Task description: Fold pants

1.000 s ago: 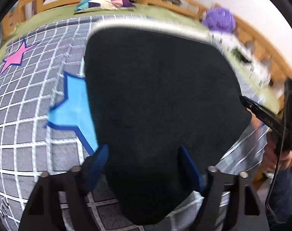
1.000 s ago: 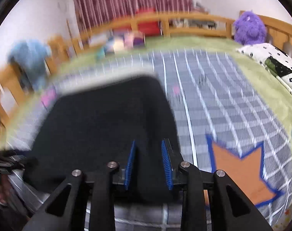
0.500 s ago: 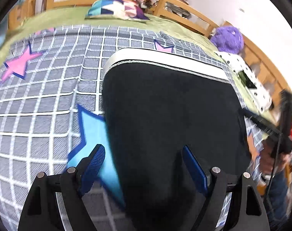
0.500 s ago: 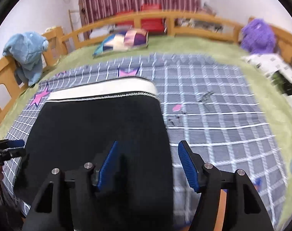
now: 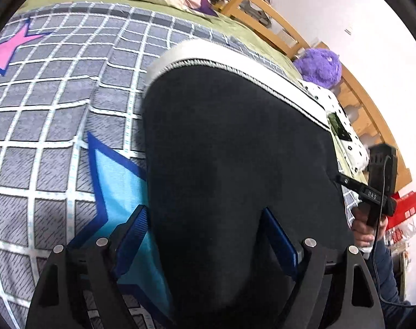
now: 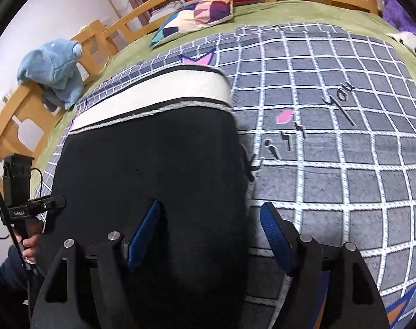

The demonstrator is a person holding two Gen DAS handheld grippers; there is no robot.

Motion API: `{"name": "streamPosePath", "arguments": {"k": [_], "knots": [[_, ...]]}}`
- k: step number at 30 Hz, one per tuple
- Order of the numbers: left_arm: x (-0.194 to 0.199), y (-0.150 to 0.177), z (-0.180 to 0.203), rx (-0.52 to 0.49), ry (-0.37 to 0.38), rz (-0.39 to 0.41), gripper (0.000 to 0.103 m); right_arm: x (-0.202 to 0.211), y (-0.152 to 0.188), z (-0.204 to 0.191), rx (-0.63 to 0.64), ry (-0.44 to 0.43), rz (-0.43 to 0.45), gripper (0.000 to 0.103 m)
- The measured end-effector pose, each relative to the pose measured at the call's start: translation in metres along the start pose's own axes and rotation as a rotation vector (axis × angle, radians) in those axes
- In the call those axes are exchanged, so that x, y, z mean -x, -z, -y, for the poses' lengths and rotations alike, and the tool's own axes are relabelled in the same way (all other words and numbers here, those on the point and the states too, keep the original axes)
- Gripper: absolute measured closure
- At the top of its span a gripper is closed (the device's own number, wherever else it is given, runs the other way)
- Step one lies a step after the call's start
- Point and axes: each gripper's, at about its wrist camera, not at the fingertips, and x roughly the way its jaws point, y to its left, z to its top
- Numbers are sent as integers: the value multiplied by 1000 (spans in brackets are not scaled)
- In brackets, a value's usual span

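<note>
Black fabric pants with white waistband (image 5: pixel 235 164) lie flat, folded, on grey checked star-print blanket (image 5: pixel 57 96), waistband at far end.
Left gripper (image 5: pixel 205 235): blue pads wide apart over pants' near left edge, no clamp.
Right gripper (image 6: pixel 210 230): jaws just opened, pads (image 6: pixel 145 227) apart, straddling pants' right edge, nothing pinched.
Blue plush toy (image 6: pixel 54 71) on wooden bed rail (image 6: pixel 19 120); patchwork pillow (image 6: pixel 194 13) beyond.
</note>
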Motion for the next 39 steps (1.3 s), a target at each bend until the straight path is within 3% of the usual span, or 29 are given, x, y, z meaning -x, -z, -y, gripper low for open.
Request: {"name": "streamPosePath", "arguments": {"k": [4, 6, 9, 11, 12, 13, 14, 15, 16, 19, 22, 26, 32, 35, 37, 39], "knots": [[4, 3, -3, -1, -1, 11, 18, 5, 9, 6, -52, 3, 17, 26], [-5, 0, 0, 8, 13, 6, 16, 0, 13, 9, -78, 2, 28, 18], [-12, -5, 8, -12, 8, 10, 14, -8, 12, 18, -145, -58, 13, 14], [-15, -7, 10, -11, 26, 10, 22, -9, 12, 17, -137, -59, 16, 14], [-15, -8, 12, -3, 37, 7, 35, -9, 13, 16, -139, -66, 16, 16], [-15, -10, 12, 22, 59, 1, 49, -10, 13, 15, -142, -77, 15, 20], [-12, -12, 12, 44, 80, 0, 56, -10, 13, 15, -155, -116, 13, 41], [-9, -15, 14, 45, 88, -1, 66, -11, 15, 16, -187, -208, 4, 60], [-4, -18, 17, 36, 94, 0, 72, -12, 16, 16, -224, -277, -2, 62], [18, -29, 24, -2, 124, 15, 78, 7, 12, -3, -191, -174, 46, 81], [42, -38, 23, -43, 117, 43, 79, 36, 6, -34, -179, -171, 127, 86], [89, -51, -7, -50, 65, 76, 79, 46, 2, -94, -115, -165, 161, 87], [137, -68, -88, 3, -81, 87, 77, -15, 7, -179, -69, -316, 113, 88], [117, -67, -119, 35, -117, 20, 68, -49, 12, -205, -26, -248, 110, 85], [100, -63, -130, 42, -140, -1, 52, -62, 13, -204, 26, -154, 134, 82], [97, -57, -133, 48, -153, 6, 44, -73, 15, -198, 44, -76, 111, 80]]}}
